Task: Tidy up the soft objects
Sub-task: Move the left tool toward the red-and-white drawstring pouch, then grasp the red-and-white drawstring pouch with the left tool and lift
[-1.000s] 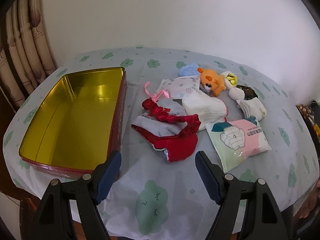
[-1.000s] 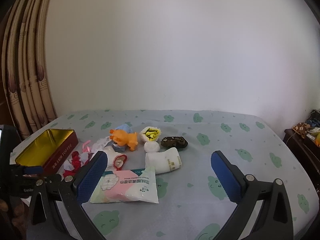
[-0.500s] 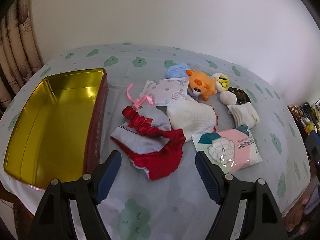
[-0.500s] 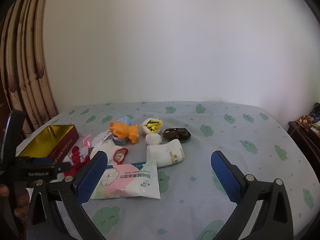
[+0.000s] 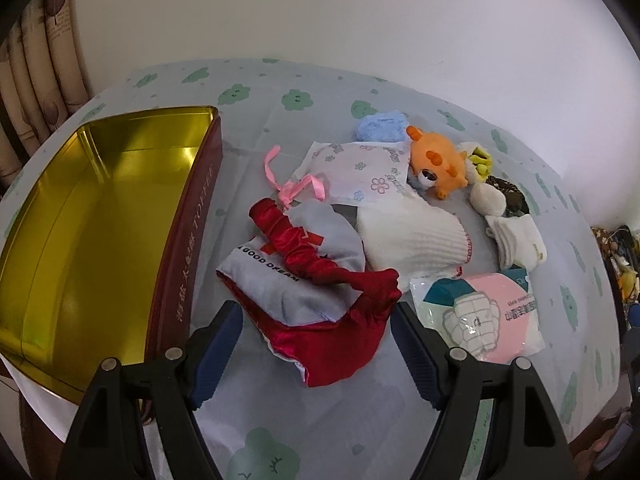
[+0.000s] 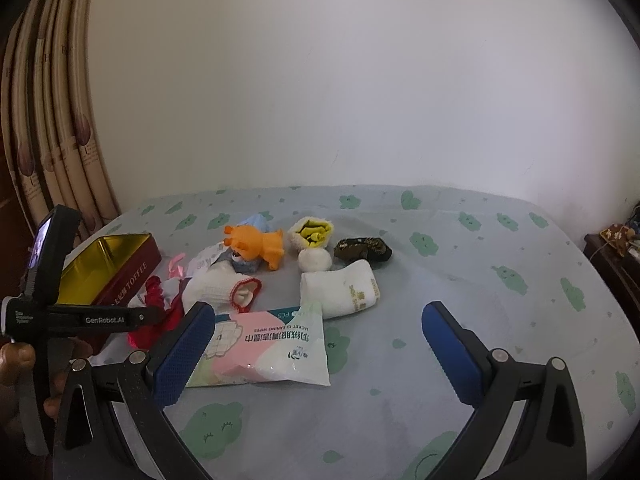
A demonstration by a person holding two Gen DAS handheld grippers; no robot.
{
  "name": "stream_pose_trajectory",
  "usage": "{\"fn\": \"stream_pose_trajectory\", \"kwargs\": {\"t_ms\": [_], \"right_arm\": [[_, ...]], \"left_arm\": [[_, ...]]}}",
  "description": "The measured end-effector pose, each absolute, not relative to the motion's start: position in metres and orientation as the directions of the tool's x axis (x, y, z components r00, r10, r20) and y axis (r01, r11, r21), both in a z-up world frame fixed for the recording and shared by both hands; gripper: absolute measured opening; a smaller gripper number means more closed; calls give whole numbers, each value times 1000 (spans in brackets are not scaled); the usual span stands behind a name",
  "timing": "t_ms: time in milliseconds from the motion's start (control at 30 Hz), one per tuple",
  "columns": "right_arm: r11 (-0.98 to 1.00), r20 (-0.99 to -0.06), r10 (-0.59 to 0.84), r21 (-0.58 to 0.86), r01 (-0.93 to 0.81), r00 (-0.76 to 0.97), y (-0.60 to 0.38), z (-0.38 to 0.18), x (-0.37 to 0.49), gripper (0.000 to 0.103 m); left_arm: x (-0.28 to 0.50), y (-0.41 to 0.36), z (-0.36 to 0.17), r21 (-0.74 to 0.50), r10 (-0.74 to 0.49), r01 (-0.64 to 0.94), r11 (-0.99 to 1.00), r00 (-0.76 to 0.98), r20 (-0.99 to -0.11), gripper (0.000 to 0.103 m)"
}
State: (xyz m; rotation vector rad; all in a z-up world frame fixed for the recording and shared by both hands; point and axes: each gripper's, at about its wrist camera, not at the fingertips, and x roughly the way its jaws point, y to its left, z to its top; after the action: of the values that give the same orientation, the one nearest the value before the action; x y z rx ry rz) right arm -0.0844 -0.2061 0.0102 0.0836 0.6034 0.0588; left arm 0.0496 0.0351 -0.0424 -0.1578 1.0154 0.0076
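Note:
My left gripper (image 5: 316,340) is open, its fingers on either side of the near edge of a red and grey satin bonnet (image 5: 308,276). An open gold tin (image 5: 92,216) with red sides lies to its left. Behind the bonnet lie a white knit mitten (image 5: 416,236), a floral pouch (image 5: 360,168), an orange plush (image 5: 440,164), white socks (image 5: 520,240) and a pink wipes pack (image 5: 484,316). My right gripper (image 6: 316,344) hangs open above the cloth, the wipes pack (image 6: 268,348) by its left finger. The orange plush (image 6: 256,244) and white sock (image 6: 344,288) lie beyond it.
A yellow-lined pouch (image 6: 312,232), a white ball (image 6: 316,260) and a dark patterned pouch (image 6: 364,248) sit at the back of the pile. Curtains (image 6: 44,140) hang at the left. A dark side table (image 6: 612,260) stands at the right. A hand (image 6: 20,364) holds the left gripper.
My left gripper has moved forward and down toward the bonnet, now framed between its fingers. My right gripper has drifted closer to the pile. Both stay open.

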Motion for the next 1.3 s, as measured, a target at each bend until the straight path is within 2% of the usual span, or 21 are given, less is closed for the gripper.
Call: {"fn": "stream_pose_trajectory", "kwargs": {"t_ms": [533,633,700,767,800,933,1200,1300], "right_arm": [[993,-599,82,113,-18,797,-210,0,-77,103],[992,-609,85,123,-11,789,-212,-3,-76,103],[991,-616,89,131,-9,782,-214,-5,-74,103],[991,-623,89,136,-4,777,-214,-8,-73,103],[991,-625,89,137,-3,776,-215,-9,-73,103],[990,-630,91,139,-4,771,-214,-10,-73,103],[990,-638,99,141,-11,764,-213,-11,-71,103],[990,-639,99,140,-12,763,-212,-11,-71,103]], "left_arm": [[58,21,-55,23,51,-58,998,544,-838,78],[57,20,-56,49,76,-62,997,555,-828,62],[57,21,-54,57,81,-60,997,563,-823,43],[56,24,-51,48,74,-59,997,573,-816,31],[56,24,-49,40,63,-52,998,578,-813,29],[57,16,-47,116,109,-26,993,590,-800,29],[59,14,-44,138,95,25,990,597,-796,34],[64,8,-45,180,114,51,982,603,-789,34]]}}
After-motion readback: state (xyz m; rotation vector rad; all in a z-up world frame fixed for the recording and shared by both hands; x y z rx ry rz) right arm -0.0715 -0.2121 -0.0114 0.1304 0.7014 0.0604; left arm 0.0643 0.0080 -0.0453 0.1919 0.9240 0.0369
